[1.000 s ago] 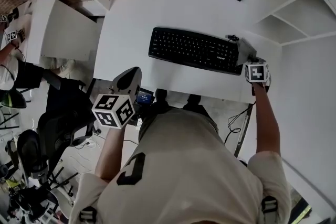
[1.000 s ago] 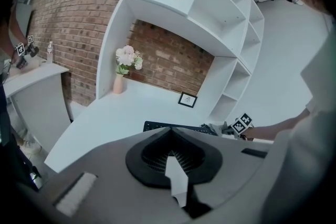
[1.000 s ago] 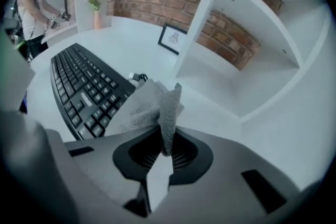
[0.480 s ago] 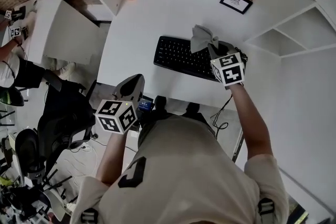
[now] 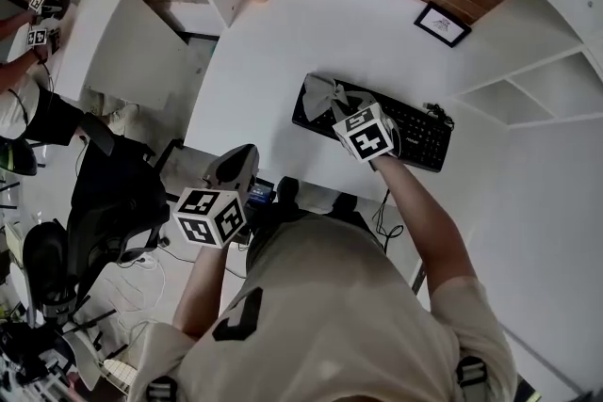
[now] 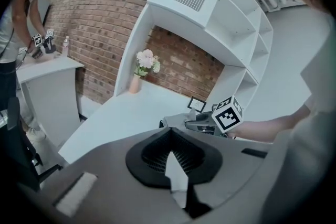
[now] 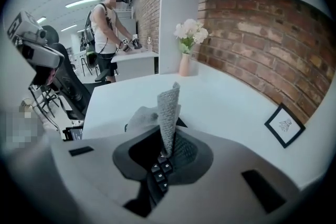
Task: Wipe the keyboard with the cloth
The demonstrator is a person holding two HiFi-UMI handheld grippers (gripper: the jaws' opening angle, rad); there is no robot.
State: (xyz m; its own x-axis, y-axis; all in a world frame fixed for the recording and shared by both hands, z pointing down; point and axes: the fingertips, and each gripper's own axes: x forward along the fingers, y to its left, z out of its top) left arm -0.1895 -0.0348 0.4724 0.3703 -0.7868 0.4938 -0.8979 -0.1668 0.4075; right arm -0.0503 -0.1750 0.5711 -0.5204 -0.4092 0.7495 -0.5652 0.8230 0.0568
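The right gripper [image 5: 339, 111] was clamped on the grey woven cloth [image 5: 328, 93]. A pinched fold stood straight up from its jaws, and the rest was bunched over the left end of the black keyboard [image 5: 419, 135]. That keyboard lay on the white desk [image 5: 283, 33], its long axis along the near edge, slanting down to the right in the head view. The left gripper [image 5: 236, 163] hung off the desk's edge, jaws together, nothing between them.

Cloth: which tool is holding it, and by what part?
The right tool holds the cloth, pinched at a bunched fold; the rest lies on the keyboard. The left tool holds nothing.
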